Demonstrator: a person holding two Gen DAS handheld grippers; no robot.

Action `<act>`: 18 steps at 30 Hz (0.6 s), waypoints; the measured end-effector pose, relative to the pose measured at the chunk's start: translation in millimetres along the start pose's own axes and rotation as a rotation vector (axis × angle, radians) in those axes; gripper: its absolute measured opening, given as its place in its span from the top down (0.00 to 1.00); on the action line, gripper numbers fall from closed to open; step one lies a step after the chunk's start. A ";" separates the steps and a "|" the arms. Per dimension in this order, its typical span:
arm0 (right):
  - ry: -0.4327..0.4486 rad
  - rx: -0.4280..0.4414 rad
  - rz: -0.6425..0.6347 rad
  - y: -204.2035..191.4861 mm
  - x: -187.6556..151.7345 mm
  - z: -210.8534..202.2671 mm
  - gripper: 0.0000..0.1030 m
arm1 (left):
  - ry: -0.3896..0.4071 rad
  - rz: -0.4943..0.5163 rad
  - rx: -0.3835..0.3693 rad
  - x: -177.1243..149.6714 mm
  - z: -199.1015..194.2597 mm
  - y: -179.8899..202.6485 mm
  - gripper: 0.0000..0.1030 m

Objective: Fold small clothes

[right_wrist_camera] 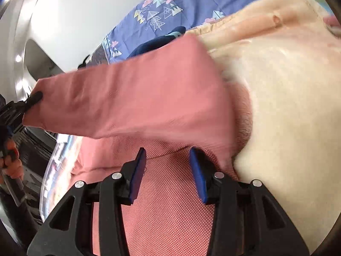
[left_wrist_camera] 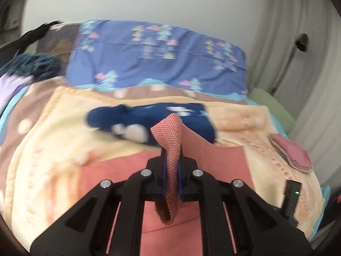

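Note:
A pink woven garment (left_wrist_camera: pixel 119 175) lies spread on a cream blanket (left_wrist_camera: pixel 53 149). My left gripper (left_wrist_camera: pixel 172 149) is shut on a fold of its edge and holds that strip up off the bed. In the right wrist view the lifted flap of the pink garment (right_wrist_camera: pixel 136 98) stretches left to the left gripper (right_wrist_camera: pixel 35 97), pinched on its corner. My right gripper (right_wrist_camera: pixel 168 160) hovers low over the flat part of the garment, its blue pads (right_wrist_camera: pixel 138 170) apart with nothing pinched between them. A navy garment (left_wrist_camera: pixel 149 119) with white spots lies just beyond.
A small stack of folded pink clothes (left_wrist_camera: pixel 292 151) sits on the blanket at the right. A blue patterned sheet (left_wrist_camera: pixel 159 59) covers the far end, a teal knit item (left_wrist_camera: pixel 36 66) lies far left, and curtains (left_wrist_camera: pixel 298 21) hang right. A person's hand (right_wrist_camera: pixel 10 164) holds the left tool.

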State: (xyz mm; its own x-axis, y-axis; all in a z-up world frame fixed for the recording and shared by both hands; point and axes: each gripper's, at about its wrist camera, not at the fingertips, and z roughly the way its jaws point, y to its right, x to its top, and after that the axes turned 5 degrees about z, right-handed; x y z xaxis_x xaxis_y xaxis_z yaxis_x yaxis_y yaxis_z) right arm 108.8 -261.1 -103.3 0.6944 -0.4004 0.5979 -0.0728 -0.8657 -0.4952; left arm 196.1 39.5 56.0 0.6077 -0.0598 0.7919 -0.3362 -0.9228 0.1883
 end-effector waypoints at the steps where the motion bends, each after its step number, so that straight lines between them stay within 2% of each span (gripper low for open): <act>1: -0.003 -0.009 -0.021 -4.6 -0.8 3.0 0.53 | -0.012 -0.035 0.020 -5.2 0.0 -16.2 0.92; 2: -0.003 -0.018 -0.039 -7.9 -1.9 3.2 0.49 | -0.030 -0.061 0.033 -9.6 1.8 -27.2 0.92; 5: -0.002 -0.030 -0.059 -13.3 -4.3 4.6 0.47 | -0.109 -0.116 0.074 -31.1 19.2 -59.0 0.89; 6: -0.003 -0.028 -0.055 -13.0 -4.3 4.5 0.47 | -0.144 -0.130 0.103 -40.9 27.9 -68.4 0.83; 8: -0.004 -0.021 -0.044 -6.1 -0.2 9.3 0.47 | -0.179 -0.149 0.197 -56.9 39.9 -82.7 0.50; 10: -0.006 -0.026 -0.045 -8.1 -1.4 6.1 0.47 | -0.183 -0.161 0.257 -68.9 43.8 -94.2 0.48; 13: -0.023 -0.057 -0.078 -13.5 -8.4 -0.5 0.47 | -0.188 -0.191 0.228 -83.4 44.1 -100.9 0.43; 16: -0.039 -0.101 -0.138 -23.1 -21.0 -11.8 0.46 | -0.218 -0.104 0.262 -97.5 51.4 -91.3 0.35; 18: -0.056 -0.071 -0.188 -35.4 -27.6 -21.5 0.46 | -0.262 -0.018 0.321 -108.8 62.9 -82.3 0.32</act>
State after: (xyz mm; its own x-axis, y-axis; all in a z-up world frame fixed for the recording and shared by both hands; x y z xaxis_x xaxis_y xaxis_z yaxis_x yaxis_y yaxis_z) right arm 76.8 -225.9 -88.8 0.7394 -0.2141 0.6383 0.0131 -0.9434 -0.3315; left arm 202.8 98.0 -82.2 0.7880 -0.0988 0.6077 -0.1073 -0.9940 -0.0225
